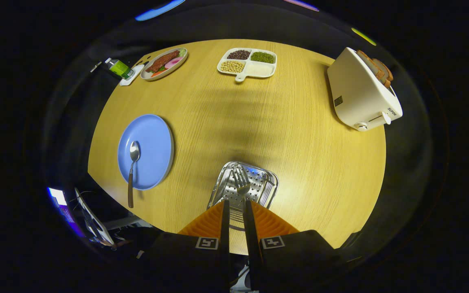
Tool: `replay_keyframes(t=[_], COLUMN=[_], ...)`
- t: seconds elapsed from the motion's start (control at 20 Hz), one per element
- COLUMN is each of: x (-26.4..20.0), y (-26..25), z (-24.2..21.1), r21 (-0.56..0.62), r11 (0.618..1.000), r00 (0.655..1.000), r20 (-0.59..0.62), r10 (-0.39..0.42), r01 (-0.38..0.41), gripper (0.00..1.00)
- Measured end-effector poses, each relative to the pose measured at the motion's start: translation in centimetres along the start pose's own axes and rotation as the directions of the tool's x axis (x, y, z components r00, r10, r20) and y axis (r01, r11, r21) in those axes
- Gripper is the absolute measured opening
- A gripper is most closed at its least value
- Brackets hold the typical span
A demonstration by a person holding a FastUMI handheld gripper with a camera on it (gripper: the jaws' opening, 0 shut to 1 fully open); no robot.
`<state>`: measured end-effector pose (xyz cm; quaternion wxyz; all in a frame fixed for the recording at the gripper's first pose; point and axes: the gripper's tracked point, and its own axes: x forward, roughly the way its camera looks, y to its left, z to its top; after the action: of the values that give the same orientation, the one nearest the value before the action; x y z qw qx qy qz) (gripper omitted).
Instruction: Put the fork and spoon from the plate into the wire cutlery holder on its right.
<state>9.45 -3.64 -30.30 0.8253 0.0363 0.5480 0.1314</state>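
Observation:
I look down from above the wooden table. My gripper (236, 202) is shut on the fork (241, 181), whose handle runs between the two fingers. The fork's tines point forward over the open top of the perforated metal cutlery holder (265, 181), which stands just ahead of and below the fingertips. To the holder's left lies the blue plate (153, 138). A spoon (132, 167) rests on it, bowl up on the plate and brown handle reaching over the near rim.
A white toaster (358, 95) with bread slices stands far right. A divided white tray (248, 63) of beans sits at the far edge. A plate of food (164, 63) and a green bottle (119, 68) are at the far left. The table's near edge runs close behind the holder.

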Motion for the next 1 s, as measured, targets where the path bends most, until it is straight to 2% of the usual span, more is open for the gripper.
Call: replay_keyframes(t=[0.15,0.45,0.7,0.85,1.0], x=[-1.7,-2.9,0.5,3.8,7.1], y=[2.8,12.6,20.6,24.1,26.3], z=[0.3,1.4,0.9,0.7,0.2], r21=[0.008,-0.023,-0.092,-0.129,-0.118], r11=[0.999,0.984,0.966,0.959,0.960], r00=[0.996,0.967,0.960,0.963,0.967], r20=[0.079,0.182,0.120,0.067,0.010], r10=[0.037,0.180,0.254,0.262,0.255], r01=[-0.038,-0.179,-0.244,-0.252,-0.252], gripper=[0.24,0.26,0.26,0.26,0.26])
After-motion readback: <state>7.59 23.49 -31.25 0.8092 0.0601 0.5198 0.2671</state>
